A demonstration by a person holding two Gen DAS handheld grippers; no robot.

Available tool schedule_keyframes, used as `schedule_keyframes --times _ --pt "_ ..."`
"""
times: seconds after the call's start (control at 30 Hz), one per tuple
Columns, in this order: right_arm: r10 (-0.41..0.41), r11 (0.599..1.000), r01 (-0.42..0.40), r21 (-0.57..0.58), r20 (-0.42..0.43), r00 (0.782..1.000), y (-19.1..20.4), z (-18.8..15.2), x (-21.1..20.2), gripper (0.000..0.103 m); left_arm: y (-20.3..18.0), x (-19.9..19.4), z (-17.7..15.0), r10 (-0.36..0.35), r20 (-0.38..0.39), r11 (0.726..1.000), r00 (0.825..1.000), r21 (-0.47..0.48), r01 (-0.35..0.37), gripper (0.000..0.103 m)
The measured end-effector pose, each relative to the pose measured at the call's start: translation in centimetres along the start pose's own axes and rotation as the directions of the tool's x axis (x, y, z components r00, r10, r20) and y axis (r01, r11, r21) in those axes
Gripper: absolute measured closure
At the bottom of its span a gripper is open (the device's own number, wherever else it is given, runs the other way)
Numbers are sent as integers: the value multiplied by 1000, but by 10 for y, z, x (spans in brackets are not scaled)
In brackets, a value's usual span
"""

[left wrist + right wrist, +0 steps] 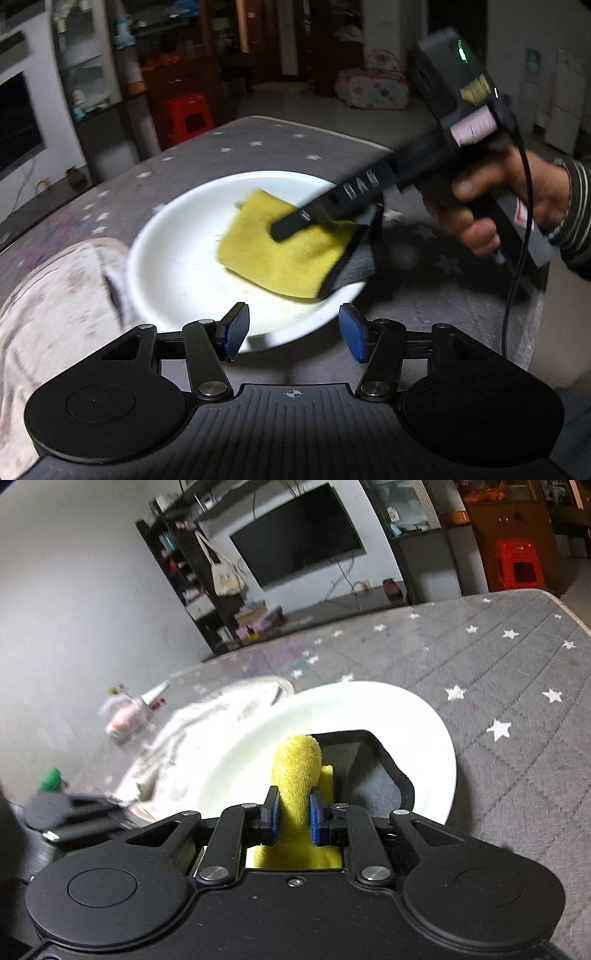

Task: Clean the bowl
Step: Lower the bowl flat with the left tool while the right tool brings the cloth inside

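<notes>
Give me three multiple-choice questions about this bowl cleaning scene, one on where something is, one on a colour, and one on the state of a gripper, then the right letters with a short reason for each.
1. Where does the yellow cloth lie?
A. Inside the white bowl
B. On the red stool
C. Folded on the shelf

2. What colour are the pads of the left gripper?
A. Green
B. Blue
C. Orange

3. How does the right gripper stand?
A. Wide open and empty
B. Shut on the bowl's rim
C. Shut on the cloth

Answers:
1. A, the left wrist view shows the cloth spread in the bowl's hollow, under the right gripper.
2. B, both pads show blue in the left wrist view, with nothing between them.
3. C, the right wrist view shows the cloth pinched between the pads.
</notes>
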State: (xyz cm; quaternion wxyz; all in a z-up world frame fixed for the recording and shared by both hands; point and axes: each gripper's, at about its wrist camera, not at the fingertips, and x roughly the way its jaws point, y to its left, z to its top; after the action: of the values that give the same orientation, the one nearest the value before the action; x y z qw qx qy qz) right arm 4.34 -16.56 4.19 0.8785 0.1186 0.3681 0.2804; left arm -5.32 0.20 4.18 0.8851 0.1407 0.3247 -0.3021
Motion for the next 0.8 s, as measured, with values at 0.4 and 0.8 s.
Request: schedule_keyframes --times 0.4,0.8 --pt "-121 977 117 -177 -13 993 20 -15 12 86 64 0 2 171 -19 922 985 -349 -167 45" --pt "-202 951 199 -237 14 979 14 -11 18 86 78 23 -10 117 -39 895 992 -428 -123 75"
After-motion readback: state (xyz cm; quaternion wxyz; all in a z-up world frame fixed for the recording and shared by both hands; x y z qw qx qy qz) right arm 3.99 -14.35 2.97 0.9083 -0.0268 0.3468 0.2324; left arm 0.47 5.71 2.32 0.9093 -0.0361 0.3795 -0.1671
